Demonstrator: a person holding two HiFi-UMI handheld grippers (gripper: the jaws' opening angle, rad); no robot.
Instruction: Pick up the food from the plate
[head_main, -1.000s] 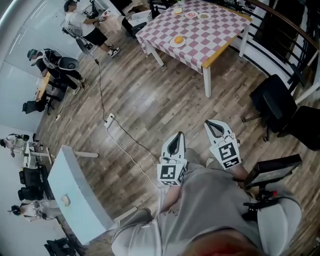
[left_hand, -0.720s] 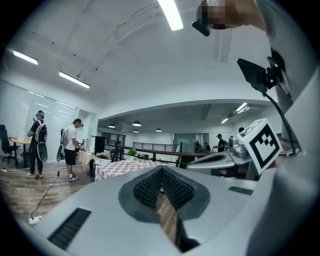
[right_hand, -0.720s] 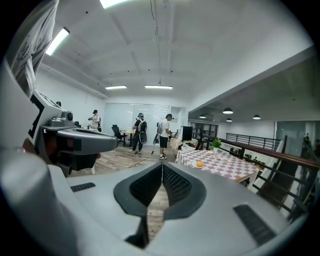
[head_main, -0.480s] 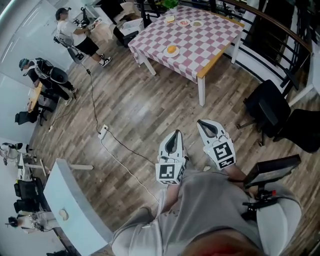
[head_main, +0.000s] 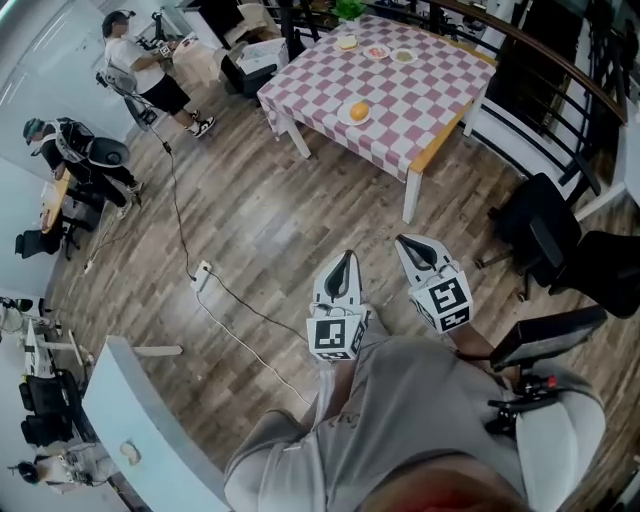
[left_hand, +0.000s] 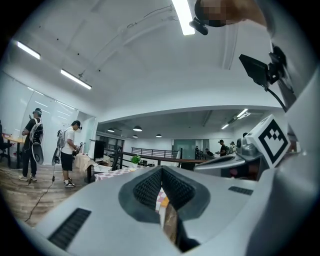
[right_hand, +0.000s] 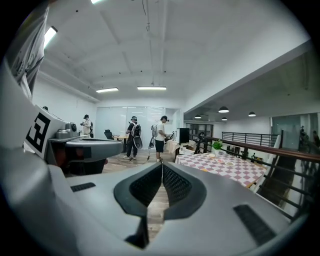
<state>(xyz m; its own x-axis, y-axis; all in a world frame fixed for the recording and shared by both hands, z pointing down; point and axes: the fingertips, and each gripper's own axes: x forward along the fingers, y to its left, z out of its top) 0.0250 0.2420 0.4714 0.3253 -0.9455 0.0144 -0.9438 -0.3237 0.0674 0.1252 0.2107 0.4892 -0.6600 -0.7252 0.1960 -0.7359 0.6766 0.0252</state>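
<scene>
Both are clenched on nothing — the left claw (head_main: 343, 258) and the right claw (head_main: 404, 241) side by side above the wooden floor (head_main: 270, 230), well apart from the checkered desk (head_main: 425, 80), where the orange food (head_main: 359, 110) sits on a white plate (head_main: 344, 117) near its edge.

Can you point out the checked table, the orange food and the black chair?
checked table (head_main: 430, 90), head view, bare cloth on top.
orange food (head_main: 359, 111), head view, its middle.
black chair (head_main: 545, 215), head view, its middle.
</scene>
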